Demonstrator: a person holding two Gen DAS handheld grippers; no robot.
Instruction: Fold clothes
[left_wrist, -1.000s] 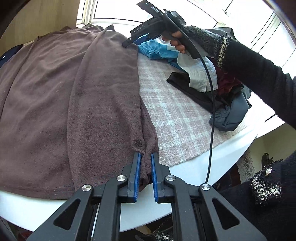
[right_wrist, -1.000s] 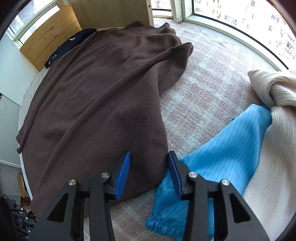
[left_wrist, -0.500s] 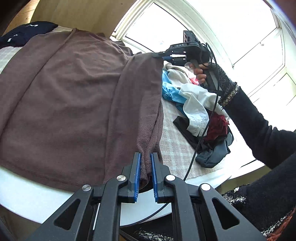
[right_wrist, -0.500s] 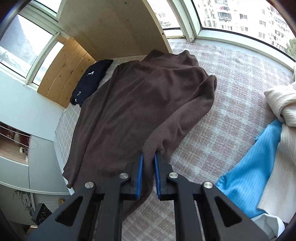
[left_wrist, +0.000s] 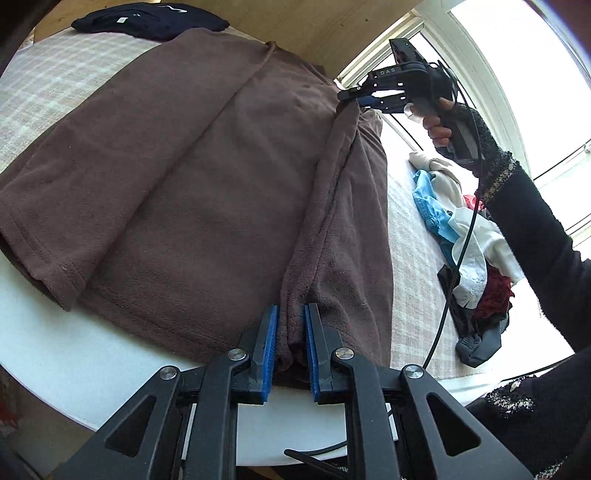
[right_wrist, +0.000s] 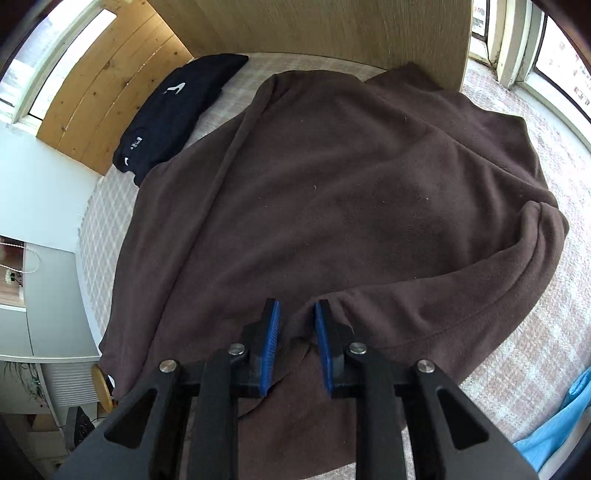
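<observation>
A brown fleece top (left_wrist: 207, 177) lies spread on the round table. My left gripper (left_wrist: 290, 314) is shut on its near hem edge. My right gripper (left_wrist: 354, 99), seen from the left wrist view, is shut on the far end of the same edge and holds it above the table, so the edge runs as a raised ridge between the two. In the right wrist view the fleece (right_wrist: 332, 192) fills the frame and a fold of it sits between that gripper's (right_wrist: 295, 312) blue pads.
A folded dark navy garment (right_wrist: 177, 107) lies at the far side beside a wooden panel (right_wrist: 325, 26). A pile of blue, white, red and dark clothes (left_wrist: 465, 251) lies to the right on the checked tablecloth (left_wrist: 413, 258). The white table rim (left_wrist: 92, 369) is close below.
The right gripper closed on the fleece edge and lifted it. Both grippers have since carried that edge up and leftwards over the garment; more of the table and navy garment shows.
</observation>
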